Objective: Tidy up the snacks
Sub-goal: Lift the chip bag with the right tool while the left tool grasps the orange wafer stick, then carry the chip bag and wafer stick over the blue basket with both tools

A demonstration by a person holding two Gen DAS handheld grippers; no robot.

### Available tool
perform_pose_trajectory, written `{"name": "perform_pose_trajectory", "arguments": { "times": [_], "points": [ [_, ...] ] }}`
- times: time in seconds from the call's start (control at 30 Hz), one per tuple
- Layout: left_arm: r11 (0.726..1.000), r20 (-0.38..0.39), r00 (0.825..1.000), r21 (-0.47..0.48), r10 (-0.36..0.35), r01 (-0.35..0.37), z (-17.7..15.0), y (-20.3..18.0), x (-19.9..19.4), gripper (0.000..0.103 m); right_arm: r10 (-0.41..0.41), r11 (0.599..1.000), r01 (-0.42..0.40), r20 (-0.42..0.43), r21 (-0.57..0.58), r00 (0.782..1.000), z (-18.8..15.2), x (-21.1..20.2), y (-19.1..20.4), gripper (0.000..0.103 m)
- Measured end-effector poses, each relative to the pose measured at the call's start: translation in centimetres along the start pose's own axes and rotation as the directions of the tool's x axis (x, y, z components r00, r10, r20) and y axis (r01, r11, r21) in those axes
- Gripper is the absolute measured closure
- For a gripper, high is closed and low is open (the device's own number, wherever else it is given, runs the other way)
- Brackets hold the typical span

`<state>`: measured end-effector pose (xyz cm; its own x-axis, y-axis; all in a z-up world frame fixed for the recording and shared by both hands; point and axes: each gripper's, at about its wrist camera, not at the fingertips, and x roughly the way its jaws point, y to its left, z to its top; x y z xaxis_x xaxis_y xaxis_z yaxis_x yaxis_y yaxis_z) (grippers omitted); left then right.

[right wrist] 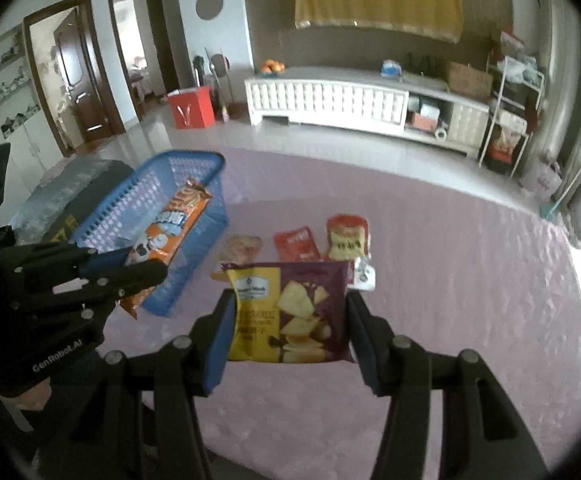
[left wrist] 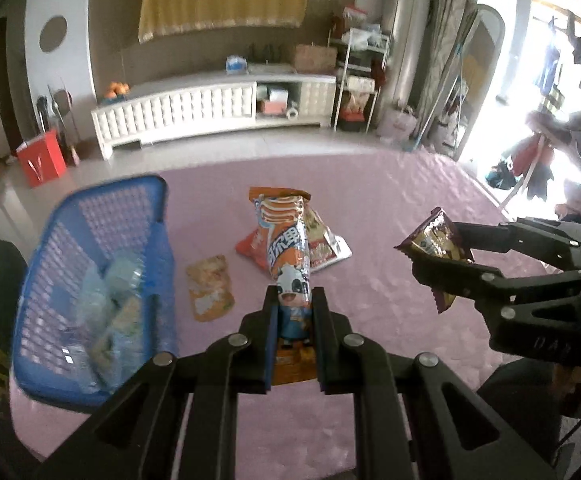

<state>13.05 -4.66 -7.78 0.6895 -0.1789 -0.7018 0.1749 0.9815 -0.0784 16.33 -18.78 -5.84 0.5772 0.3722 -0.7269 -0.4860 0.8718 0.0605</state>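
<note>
Here we see both tools lifted above the pink tabletop (right wrist: 450,272), each carrying a snack. The left tool (left wrist: 293,300) pinches a long orange packet with a cartoon cow (left wrist: 288,256) between its blue pads, the packet standing up and away from the camera; the right wrist view shows the same tool (right wrist: 146,270) from the side, with the orange packet (right wrist: 170,228) in front of the blue basket (right wrist: 194,184). The right tool (right wrist: 290,312) holds a yellow and purple chip bag (right wrist: 290,312) by its two side edges, its fingers spread about as wide as the bag; from the left wrist the bag (left wrist: 436,240) appears edge-on in that tool (left wrist: 442,252).

The blue basket (left wrist: 90,240) sits at the left of the tabletop, with pale wrapped items inside, too blurred to identify. More snacks lie on the tabletop beside it: a small orange pouch (left wrist: 209,288), a red packet (right wrist: 295,245), and a red and yellow bag (right wrist: 347,240), all near one another
</note>
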Motion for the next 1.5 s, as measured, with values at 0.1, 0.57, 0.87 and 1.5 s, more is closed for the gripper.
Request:
{"name": "perform_pose_trajectory", "arguments": {
  "times": [0.1, 0.57, 0.87, 1.5],
  "points": [
    [1.0, 0.034, 0.999, 0.005, 0.009, -0.009, 0.2, 0.5, -2.3, 0.09, 0.009, 1.0, -0.009, 0.025, -0.015, 1.0, 0.6, -0.9, 1.6, 0.045],
    [0.999, 0.111, 0.993, -0.023, 0.034, -0.031, 1.0, 7.3, -8.6, 0.09, 0.116, 0.99, -0.112, 0.043, -0.087, 0.992, 4.4, 1.8, 8.9, 0.045],
    [0.994, 0.071, 0.994, -0.086, 0.078, -0.072, 1.8, 13.4, -7.9, 0.09, 0.173, 0.982, -0.171, 0.017, -0.084, 0.985, 7.2, 5.5, 11.1, 0.045],
    [0.993, -0.082, 0.997, -0.117, 0.001, -0.011, 2.9, 17.9, 2.3, 0.09, 0.094, 0.992, -0.101, -0.09, -0.078, 0.991, 7.4, 13.5, 10.0, 0.044]
  ]
}}
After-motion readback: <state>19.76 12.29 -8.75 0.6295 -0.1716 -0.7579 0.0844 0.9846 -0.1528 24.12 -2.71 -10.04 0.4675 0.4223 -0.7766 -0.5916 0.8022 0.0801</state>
